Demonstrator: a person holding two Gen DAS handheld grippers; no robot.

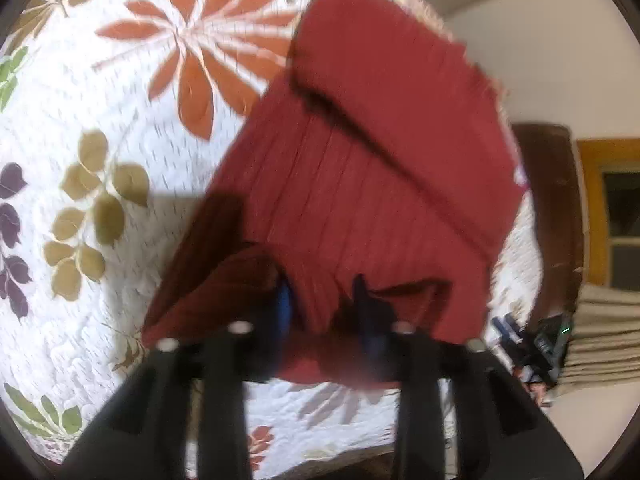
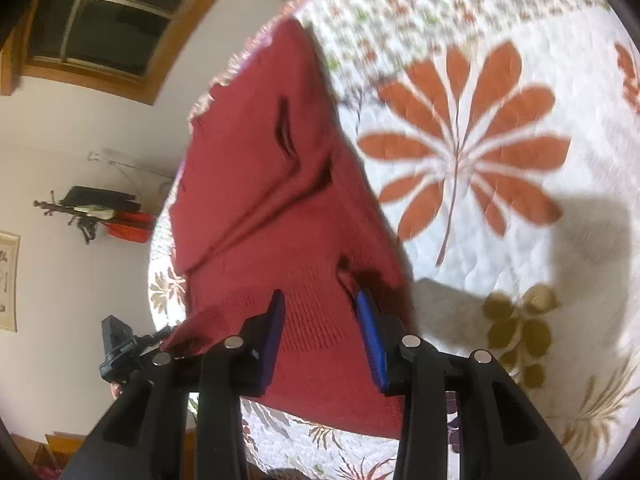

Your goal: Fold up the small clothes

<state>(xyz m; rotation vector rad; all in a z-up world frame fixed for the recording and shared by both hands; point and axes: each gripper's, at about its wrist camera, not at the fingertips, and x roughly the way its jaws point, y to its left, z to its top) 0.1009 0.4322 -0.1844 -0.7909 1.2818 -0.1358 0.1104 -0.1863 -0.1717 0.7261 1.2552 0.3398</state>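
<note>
Each gripper (image 1: 326, 316) (image 2: 322, 336) has 2 black arms, blue finger pads (image 2: 370, 340) and 4 silver screws.

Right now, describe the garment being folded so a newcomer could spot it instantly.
Find the white quilted bedspread printed with big orange leaves. On it lies a dark red knit garment, one flap already folded over. It is the only plain, solid-coloured cloth there.

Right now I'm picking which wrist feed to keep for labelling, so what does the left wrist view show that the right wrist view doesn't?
Only the left wrist view shows the purple leaf print and the dark wooden bed end. Only the right wrist view shows the wall shelf and the dark window. Both share the red garment, lifted at its near edge, the floral quilt, and each other's gripper.
</note>
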